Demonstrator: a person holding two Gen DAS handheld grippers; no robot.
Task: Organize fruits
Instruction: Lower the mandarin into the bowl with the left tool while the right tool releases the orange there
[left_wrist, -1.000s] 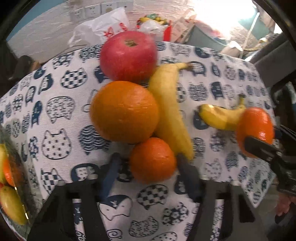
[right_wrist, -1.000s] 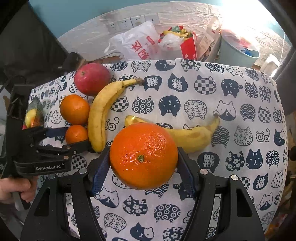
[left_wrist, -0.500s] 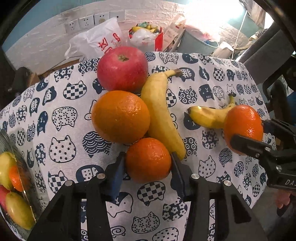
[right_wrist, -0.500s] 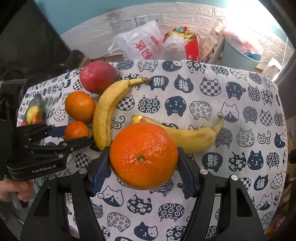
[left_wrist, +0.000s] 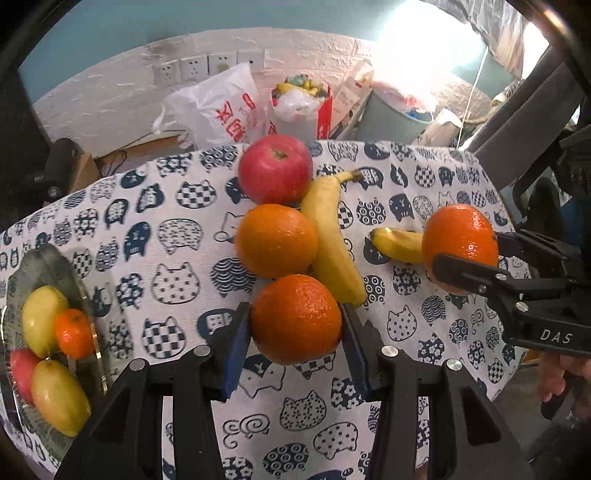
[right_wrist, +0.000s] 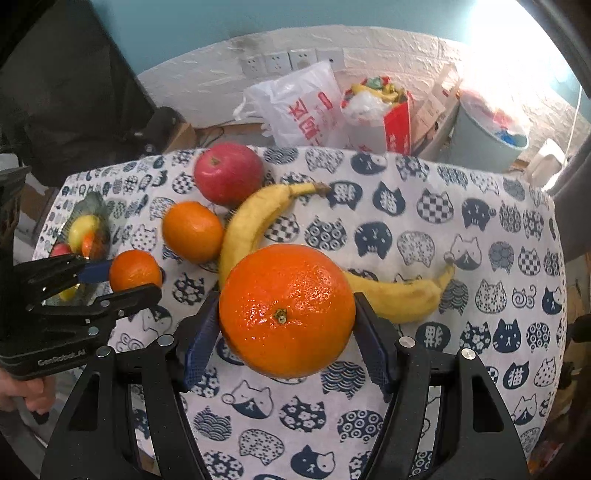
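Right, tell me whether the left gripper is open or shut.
Shut: the left gripper has both blue pads pressed against the small round orange between them.

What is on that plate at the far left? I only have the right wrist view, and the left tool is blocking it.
Observer: The plate holds two yellow-green fruits, a tangerine and a red fruit.
Operator: Is the left tool gripping properly?
Observer: Yes, the left tool has both blue pads against the smaller orange.
Operator: Where does the short banana end behind my big orange?
Observer: The short banana ends apart from the long banana, with cloth showing between them.
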